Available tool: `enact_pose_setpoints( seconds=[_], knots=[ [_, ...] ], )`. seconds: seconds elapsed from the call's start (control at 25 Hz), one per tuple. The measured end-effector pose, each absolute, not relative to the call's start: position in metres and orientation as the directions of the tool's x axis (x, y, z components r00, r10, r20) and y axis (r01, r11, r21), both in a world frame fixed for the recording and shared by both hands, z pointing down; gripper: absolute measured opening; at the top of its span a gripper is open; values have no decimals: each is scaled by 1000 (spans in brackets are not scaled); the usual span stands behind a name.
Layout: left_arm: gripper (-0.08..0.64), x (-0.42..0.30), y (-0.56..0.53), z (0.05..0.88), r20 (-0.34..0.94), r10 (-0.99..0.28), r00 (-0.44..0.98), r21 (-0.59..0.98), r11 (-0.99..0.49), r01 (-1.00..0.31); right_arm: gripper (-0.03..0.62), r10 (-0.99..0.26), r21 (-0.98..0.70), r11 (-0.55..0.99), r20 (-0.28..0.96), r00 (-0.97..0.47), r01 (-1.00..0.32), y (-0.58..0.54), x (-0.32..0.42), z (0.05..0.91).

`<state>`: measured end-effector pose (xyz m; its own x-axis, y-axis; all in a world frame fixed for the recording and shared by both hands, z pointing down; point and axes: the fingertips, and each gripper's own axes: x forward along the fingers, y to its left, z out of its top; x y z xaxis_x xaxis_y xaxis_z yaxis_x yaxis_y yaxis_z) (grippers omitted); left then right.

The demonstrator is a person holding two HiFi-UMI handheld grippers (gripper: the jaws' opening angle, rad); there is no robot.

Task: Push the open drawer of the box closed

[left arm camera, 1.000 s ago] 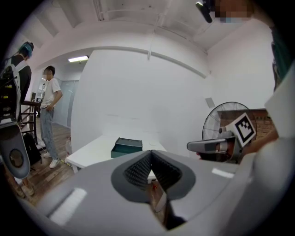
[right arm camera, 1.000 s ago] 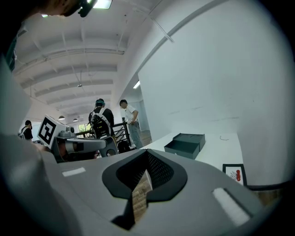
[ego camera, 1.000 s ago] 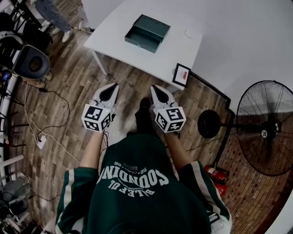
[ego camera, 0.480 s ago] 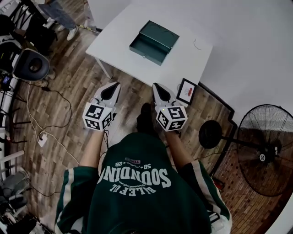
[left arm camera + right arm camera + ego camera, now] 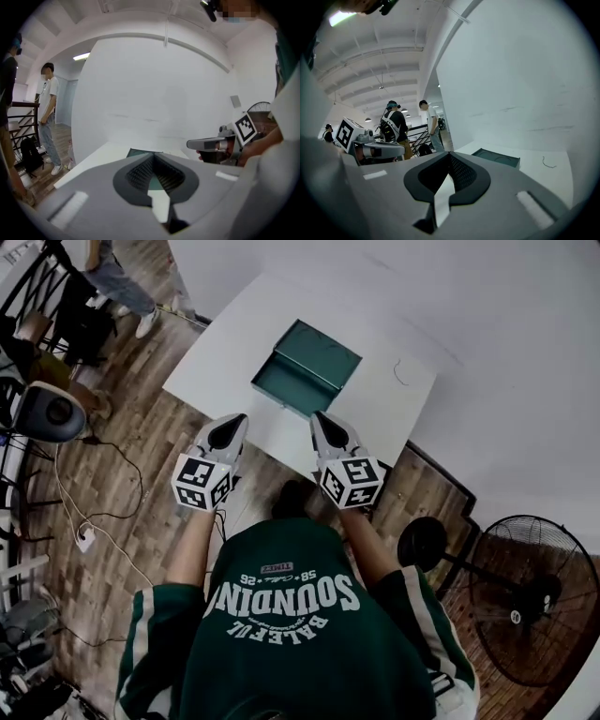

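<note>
We were at the approach, and the push itself was not yet begun. The box [image 5: 321,352] sat near the middle of the white table [image 5: 216,362], and its drawer [image 5: 284,390] stood pulled out on the side facing us. We held the left gripper [image 5: 233,420] and the right gripper [image 5: 320,418] side by side at the near edge of the table. Both pointed toward the box and neither touched it. The left gripper's jaws were clenched together with nothing between them. The right gripper's jaws were pressed tip to tip the same way, also bare. In the left gripper view the box lay straight beyond the closed tips; in the right gripper view it sat off to their right.

By our reckoning, the next move called for bringing one closed tip, or both, to the drawer's front face. They would need to meet it squarely and press along the line of the slide. We judged that a push at one corner might skew the drawer or shove the whole box across the smooth top. A steady, centred press seemed wanted.
</note>
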<state>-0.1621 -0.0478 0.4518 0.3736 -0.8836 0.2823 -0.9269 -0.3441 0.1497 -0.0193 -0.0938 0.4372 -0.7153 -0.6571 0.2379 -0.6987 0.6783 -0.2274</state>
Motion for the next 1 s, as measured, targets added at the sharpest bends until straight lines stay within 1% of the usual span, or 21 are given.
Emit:
enact_pose_setpoints(
  seconds=[0.36, 0.64, 1.0],
  knots=[
    [52, -152, -116, 461, 300, -883, 361, 159, -327, -931, 2, -643, -220, 698, 226, -732, -681, -167, -11, 434],
    [52, -150, -139, 462, 292, -880, 373, 167, -337, -926, 2, -664, -222, 679, 222, -714, -700, -182, -1, 435],
    [52, -141, -162, 468, 300, -851, 430, 171, -396, -902, 2, -686, -218, 650, 245, -686, -728, -189, 6, 445]
  ],
)
